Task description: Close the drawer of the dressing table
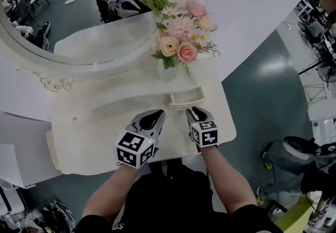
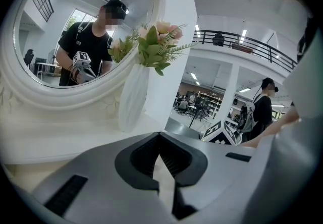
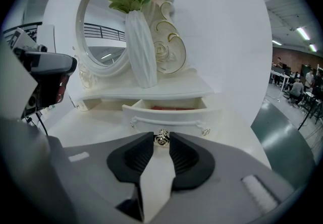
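Right gripper view looks straight at the open drawer (image 3: 166, 113), its front lying crosswise on the surface (image 3: 96, 119). The right tool (image 3: 161, 136) pinches the small knob (image 3: 162, 138) dead ahead, so I'd expect a straight push inward. The left tool (image 2: 159, 136) hangs alongside, jaws together and empty.

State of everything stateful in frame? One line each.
small white dressing-table drawer: open, pulled partway out
silver metal drawer knob: clamped in right gripper
right gripper: shut on that knob
left gripper: shut, empty
white ribbed vase of flowers: upright
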